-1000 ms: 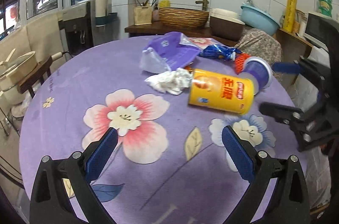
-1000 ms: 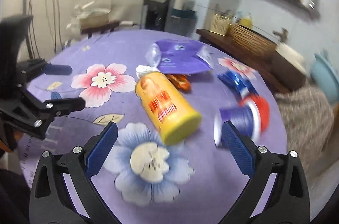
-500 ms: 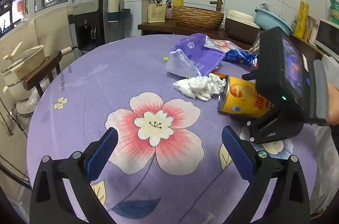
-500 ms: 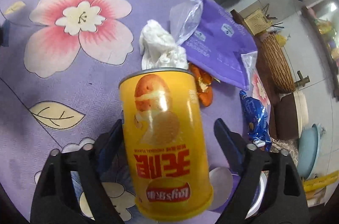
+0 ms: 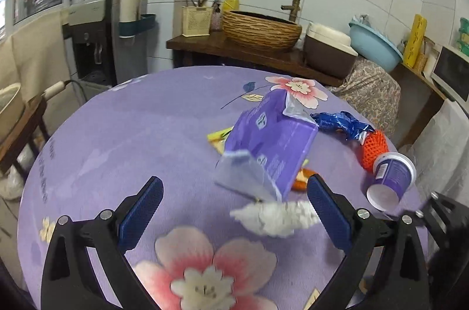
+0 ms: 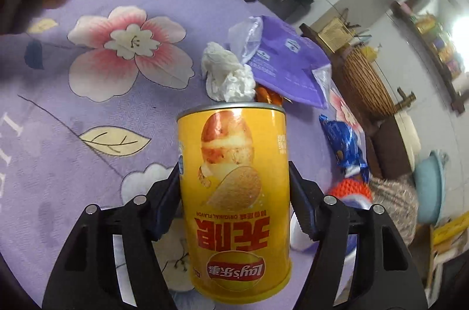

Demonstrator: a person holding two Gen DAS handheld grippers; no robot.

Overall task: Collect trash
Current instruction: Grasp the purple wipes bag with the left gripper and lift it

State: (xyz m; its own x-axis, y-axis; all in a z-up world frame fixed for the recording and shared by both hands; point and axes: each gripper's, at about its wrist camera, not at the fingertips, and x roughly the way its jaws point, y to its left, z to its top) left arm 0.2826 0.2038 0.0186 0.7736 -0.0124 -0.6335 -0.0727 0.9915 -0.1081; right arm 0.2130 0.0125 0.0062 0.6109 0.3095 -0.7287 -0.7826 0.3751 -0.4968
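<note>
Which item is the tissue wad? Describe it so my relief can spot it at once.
On the round table with the purple flowered cloth, find the big purple bag near the middle. The tissue lies just in front of it, by the left gripper, whose jaws stand open. It is the only white, crumpled, soft lump among glossy wrappers.

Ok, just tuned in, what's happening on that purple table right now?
A person with a gripper in each hand is clearing trash off the flowered tablecloth. The right gripper has just been closing, and its pads now sit against the sides of the yellow chip can. The left gripper is open and empty, pointed at the crumpled tissue by the purple bag. A blue wrapper and a yogurt cup still lie there.
</note>
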